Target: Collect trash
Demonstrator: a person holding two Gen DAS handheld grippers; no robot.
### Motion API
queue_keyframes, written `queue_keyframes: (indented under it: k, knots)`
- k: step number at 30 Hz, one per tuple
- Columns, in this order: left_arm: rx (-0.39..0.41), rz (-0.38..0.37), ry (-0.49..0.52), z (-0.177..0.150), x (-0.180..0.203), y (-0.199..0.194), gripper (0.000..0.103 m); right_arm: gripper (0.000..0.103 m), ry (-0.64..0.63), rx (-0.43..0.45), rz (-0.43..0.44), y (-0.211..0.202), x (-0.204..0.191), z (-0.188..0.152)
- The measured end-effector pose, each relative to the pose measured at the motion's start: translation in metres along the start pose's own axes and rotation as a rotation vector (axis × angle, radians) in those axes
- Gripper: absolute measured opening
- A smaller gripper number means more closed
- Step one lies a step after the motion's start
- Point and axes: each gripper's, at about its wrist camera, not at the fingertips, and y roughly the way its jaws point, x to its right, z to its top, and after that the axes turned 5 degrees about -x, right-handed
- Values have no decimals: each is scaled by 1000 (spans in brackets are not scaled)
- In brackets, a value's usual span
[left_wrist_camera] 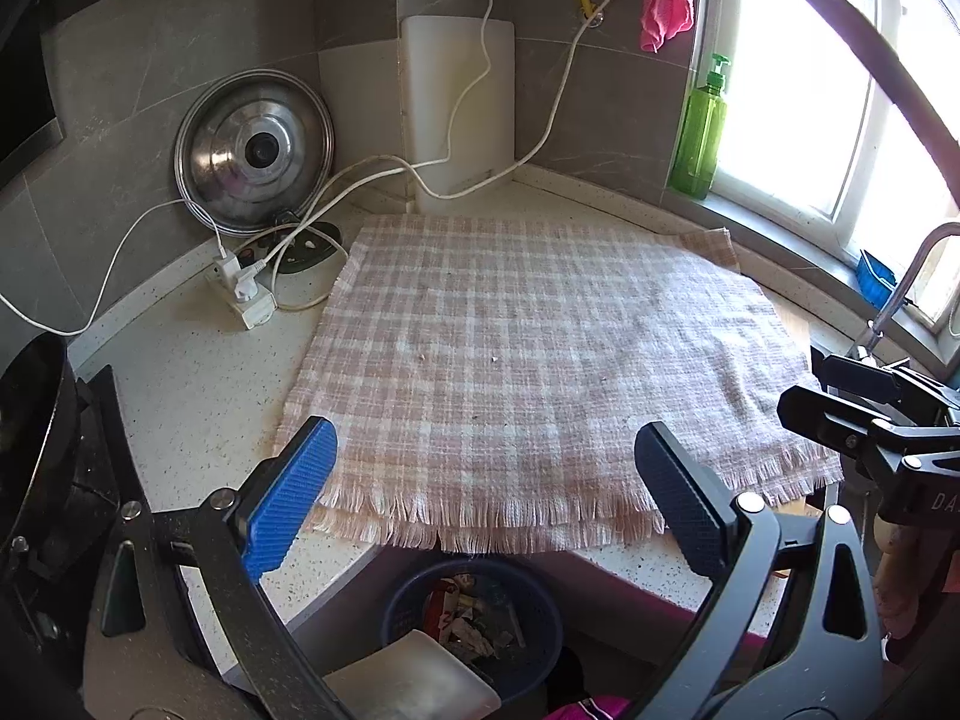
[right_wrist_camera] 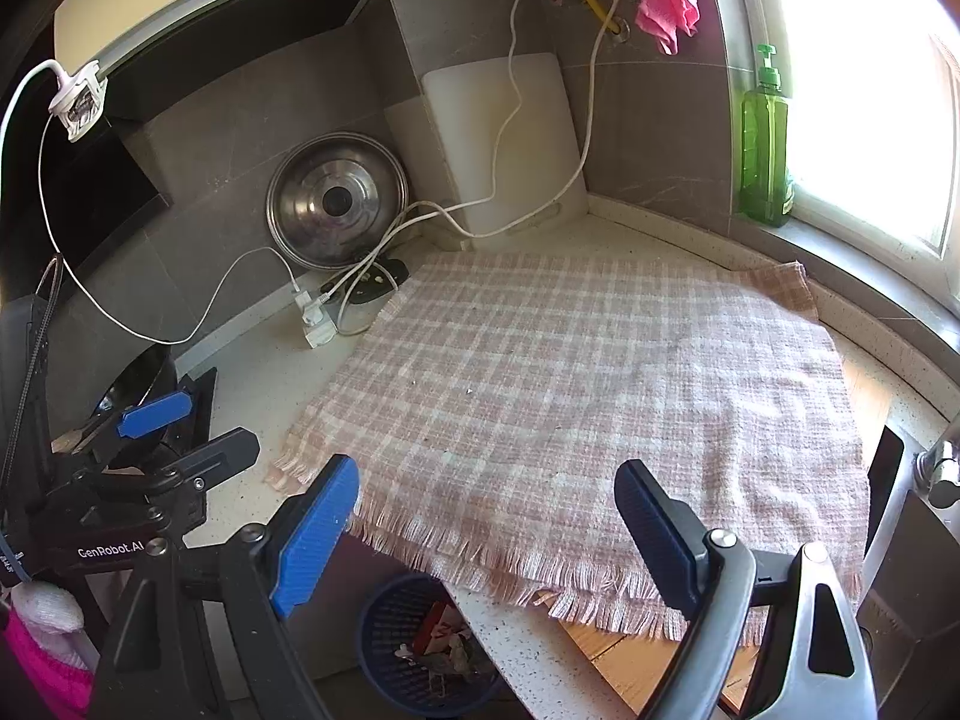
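Observation:
A blue mesh trash basket stands on the floor below the counter's front edge, with crumpled wrappers and paper scraps inside; it also shows in the right wrist view. A pink-and-white plaid cloth lies flat on the speckled counter, with only tiny crumbs on it. My left gripper is open and empty, above the cloth's fringed front edge. My right gripper is open and empty, over the same edge. The right gripper's body shows at the right of the left view.
A steel pot lid and a white cutting board lean on the back wall. A power strip with white cables lies left of the cloth. A green soap bottle stands on the sill. A black pan is at left, a faucet at right.

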Motion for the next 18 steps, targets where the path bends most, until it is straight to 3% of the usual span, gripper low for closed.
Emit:
queue_keyframes:
  k: [18]
  knots:
    - [-4,-1,0,1,0,1,101,89,17,-13,2,2,5,-2]
